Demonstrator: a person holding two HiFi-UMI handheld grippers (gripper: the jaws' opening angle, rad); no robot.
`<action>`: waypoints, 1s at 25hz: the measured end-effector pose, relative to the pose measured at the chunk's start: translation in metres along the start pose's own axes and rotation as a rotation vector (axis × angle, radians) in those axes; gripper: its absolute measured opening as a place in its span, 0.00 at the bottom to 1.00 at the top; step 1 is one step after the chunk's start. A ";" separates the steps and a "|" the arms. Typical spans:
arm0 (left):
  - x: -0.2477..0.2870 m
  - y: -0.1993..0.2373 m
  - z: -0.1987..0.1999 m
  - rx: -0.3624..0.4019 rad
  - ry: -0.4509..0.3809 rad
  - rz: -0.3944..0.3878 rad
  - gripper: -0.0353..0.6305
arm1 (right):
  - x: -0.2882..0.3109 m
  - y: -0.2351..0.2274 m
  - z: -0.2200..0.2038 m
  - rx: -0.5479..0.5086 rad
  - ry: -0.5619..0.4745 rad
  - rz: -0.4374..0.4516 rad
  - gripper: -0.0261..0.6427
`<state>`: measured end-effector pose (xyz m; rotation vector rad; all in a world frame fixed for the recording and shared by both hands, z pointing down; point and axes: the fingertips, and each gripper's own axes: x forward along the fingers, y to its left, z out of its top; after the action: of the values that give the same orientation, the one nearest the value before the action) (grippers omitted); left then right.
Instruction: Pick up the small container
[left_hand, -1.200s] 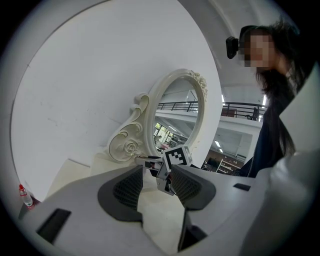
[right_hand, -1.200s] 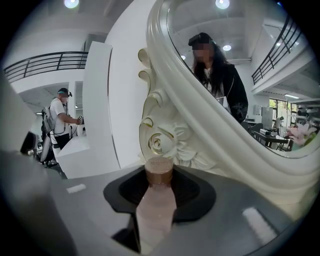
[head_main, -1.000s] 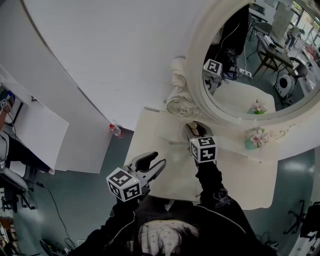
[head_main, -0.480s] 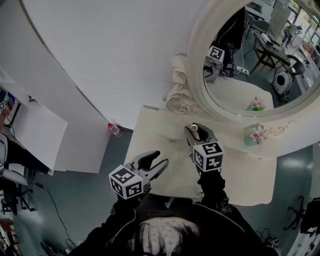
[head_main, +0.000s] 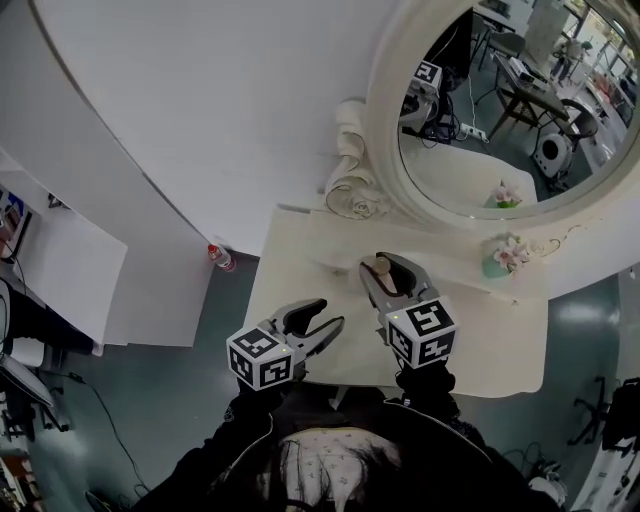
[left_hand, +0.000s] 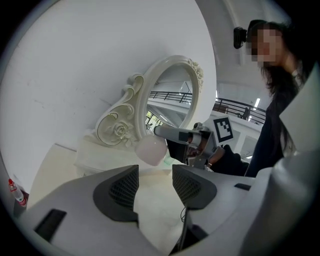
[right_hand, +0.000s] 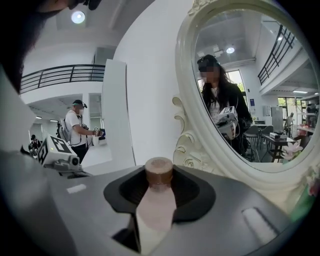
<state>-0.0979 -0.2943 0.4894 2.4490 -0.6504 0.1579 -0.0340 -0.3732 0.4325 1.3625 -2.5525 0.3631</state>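
While the head view looks steeply down on a pale table (head_main: 480, 340) set against an ornate oval mirror (head_main: 385, 150), the right gripper (head_main: 390, 275) hangs over the middle of it with the small container (head_main: 381, 267) clamped between its jaws, and the left gripper (head_main: 318, 318) hovers near the table's front left edge, jaws spread and empty. A flower vase (head_main: 498, 258) stands on the table to the right, and a bottle (head_main: 218, 257) lies on the floor to the left. From the left gripper view, the left gripper (left_hand: 155, 182) has its two dark pads apart with only tabletop between them; beyond, the pale pink container (left_hand: 151, 150) sits in the right gripper (left_hand: 167, 142), in front of the mirror (left_hand: 145, 110). Looking along the right gripper view, the container (right_hand: 156, 205) fills the gap between the pads (right_hand: 127, 192), brown cap (right_hand: 159, 170) toward the jaw tips, gripped on both sides.
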 end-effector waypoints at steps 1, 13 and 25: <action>0.002 -0.001 -0.003 -0.005 0.011 -0.008 0.34 | -0.003 0.005 0.002 -0.001 -0.003 0.005 0.25; 0.012 -0.017 -0.022 -0.008 0.071 -0.112 0.36 | -0.031 0.055 0.009 -0.006 -0.015 0.028 0.25; 0.002 -0.043 -0.030 0.012 0.087 -0.235 0.36 | -0.052 0.078 -0.005 0.033 -0.016 -0.040 0.25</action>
<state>-0.0742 -0.2472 0.4923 2.4919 -0.3217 0.1730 -0.0707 -0.2896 0.4124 1.4309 -2.5388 0.3906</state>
